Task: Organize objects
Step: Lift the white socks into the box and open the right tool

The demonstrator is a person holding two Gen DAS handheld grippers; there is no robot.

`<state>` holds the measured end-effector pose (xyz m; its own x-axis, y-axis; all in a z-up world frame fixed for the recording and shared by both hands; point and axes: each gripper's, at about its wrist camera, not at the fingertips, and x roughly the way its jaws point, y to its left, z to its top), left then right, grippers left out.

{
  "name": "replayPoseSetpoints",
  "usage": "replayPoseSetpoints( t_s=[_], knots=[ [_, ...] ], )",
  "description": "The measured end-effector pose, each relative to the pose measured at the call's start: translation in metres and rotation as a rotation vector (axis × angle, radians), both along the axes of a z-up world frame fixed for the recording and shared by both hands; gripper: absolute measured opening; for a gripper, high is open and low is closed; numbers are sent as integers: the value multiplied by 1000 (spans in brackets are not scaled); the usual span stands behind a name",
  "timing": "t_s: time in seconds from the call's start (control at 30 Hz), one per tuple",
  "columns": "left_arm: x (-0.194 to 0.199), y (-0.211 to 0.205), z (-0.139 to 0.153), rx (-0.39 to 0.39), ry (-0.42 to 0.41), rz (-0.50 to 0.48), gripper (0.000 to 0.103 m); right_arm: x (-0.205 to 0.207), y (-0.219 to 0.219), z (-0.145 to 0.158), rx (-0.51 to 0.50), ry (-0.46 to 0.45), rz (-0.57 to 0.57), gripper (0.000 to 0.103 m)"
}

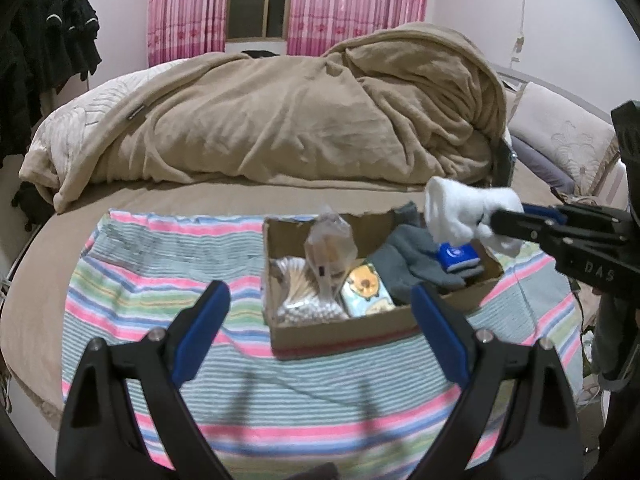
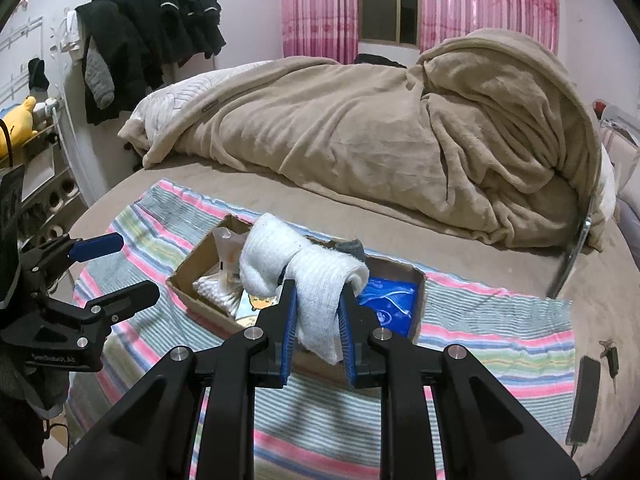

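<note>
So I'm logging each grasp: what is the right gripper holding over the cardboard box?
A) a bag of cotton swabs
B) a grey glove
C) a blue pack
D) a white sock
D: the right gripper has its fingers closed on the white sock, held above the cardboard box; the grey glove lies in the box.

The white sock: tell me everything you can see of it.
The white sock is a soft ribbed knit, rolled or folded into a thick bundle. The right gripper is shut on its middle, blue pads pressing both sides, so the ends bulge and droop beyond the fingers. It hangs in the air above the cardboard box, touching nothing but the gripper.
</note>
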<state>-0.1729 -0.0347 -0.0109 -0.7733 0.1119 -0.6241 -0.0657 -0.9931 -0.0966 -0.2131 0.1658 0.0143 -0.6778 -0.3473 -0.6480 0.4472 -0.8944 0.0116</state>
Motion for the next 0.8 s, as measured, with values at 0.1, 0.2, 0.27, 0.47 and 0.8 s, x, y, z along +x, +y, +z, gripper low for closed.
replayPoseSetpoints(
  t_s=[0.1,0.2,0.27,0.47,0.8],
  knots=[
    [-8,-2,-5,-2,-10,-1,93,-11,-5,-8,4,-16,-2,21],
    [-15,-3,-11,-2,-19,-1,93,-24,-9,-18,9,-37,-2,21],
    [-21,-5,-15,1,-26,3,93,-33,-14,-25,16,-52,0,21],
    [-36,-11,-28,3,-49,12,93,-56,-26,-48,39,-89,1,21],
    [-55,-14,-49,4,-86,16,93,-80,-38,-75,54,-130,9,21]
  ],
)
